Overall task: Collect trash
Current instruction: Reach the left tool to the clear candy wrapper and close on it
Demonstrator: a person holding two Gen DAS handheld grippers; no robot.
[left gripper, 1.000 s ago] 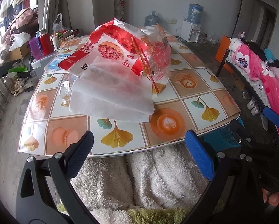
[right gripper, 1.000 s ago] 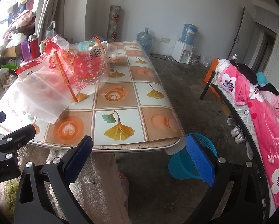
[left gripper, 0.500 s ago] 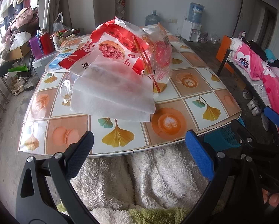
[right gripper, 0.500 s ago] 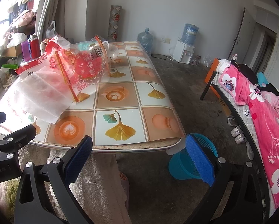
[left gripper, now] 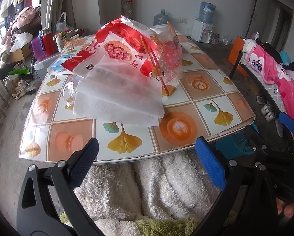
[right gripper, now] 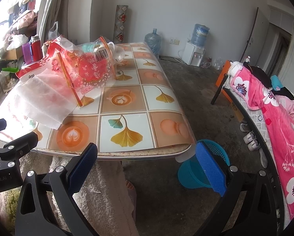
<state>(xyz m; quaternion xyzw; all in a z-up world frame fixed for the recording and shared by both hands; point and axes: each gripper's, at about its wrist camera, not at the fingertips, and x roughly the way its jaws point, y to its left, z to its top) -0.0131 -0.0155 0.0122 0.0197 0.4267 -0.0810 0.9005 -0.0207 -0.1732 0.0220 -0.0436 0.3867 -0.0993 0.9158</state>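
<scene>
A heap of empty wrappers lies on the patterned table: a white foam sheet in front, a red and white food bag behind it, and a clear bag with red print at its right. The same clear bag and foam sheet show in the right wrist view. A blue mesh bin stands on the floor by the table's near right corner. My left gripper hangs open before the table's near edge, holding nothing. My right gripper is open too, over the floor beside the bin.
A clear glass stands left of the foam sheet, a blue box behind it. Bottles and clutter fill the far left. A bed with a pink blanket runs along the right. A person's fluffy white robe is below.
Both grippers have crept slightly forward toward the table; the trash pile has not moved and both grippers stay open.
</scene>
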